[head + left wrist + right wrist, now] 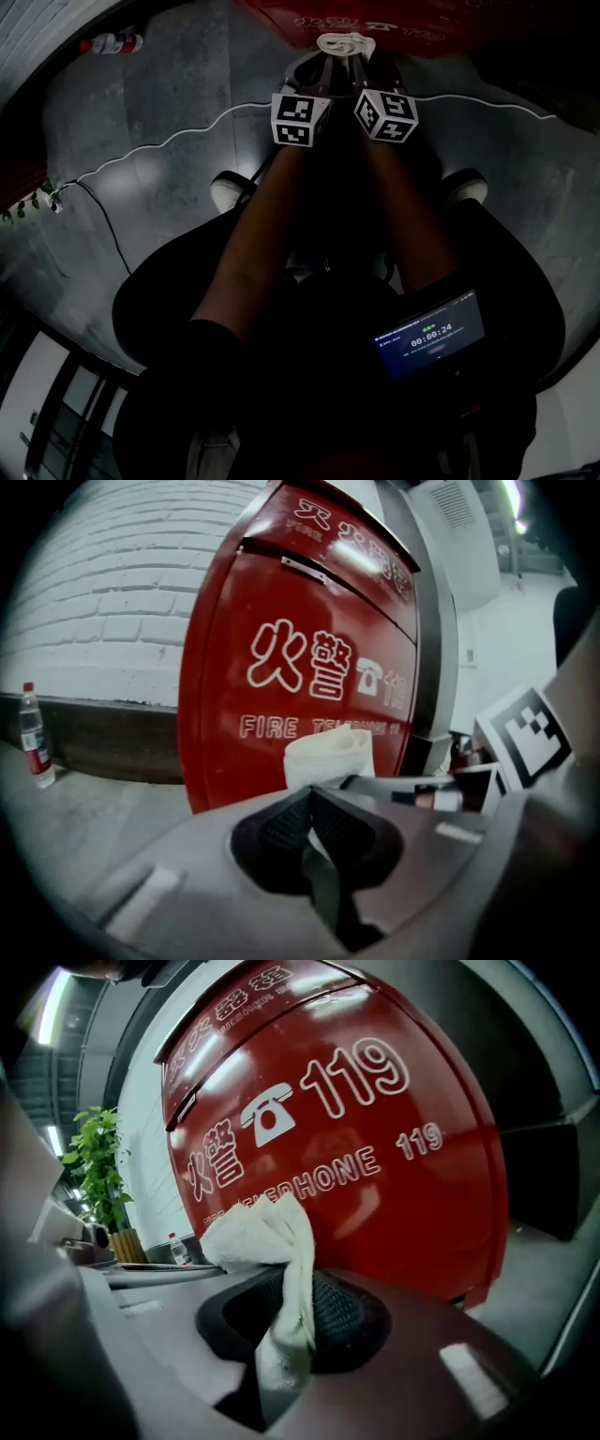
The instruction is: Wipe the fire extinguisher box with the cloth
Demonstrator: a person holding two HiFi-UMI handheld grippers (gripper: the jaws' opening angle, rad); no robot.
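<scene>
Right gripper clamps the cloth; the box stands at 12 o'clock. Left gripper, jaws together, sits at its 9 o'clock.

One red fire extinguisher box. One white cloth. Two grippers: the left gripper and the right gripper. Two marker cubes, one on each gripper. One plastic water bottle with a red label. One potted plant. Two shoes on the floor. One lit screen.
</scene>
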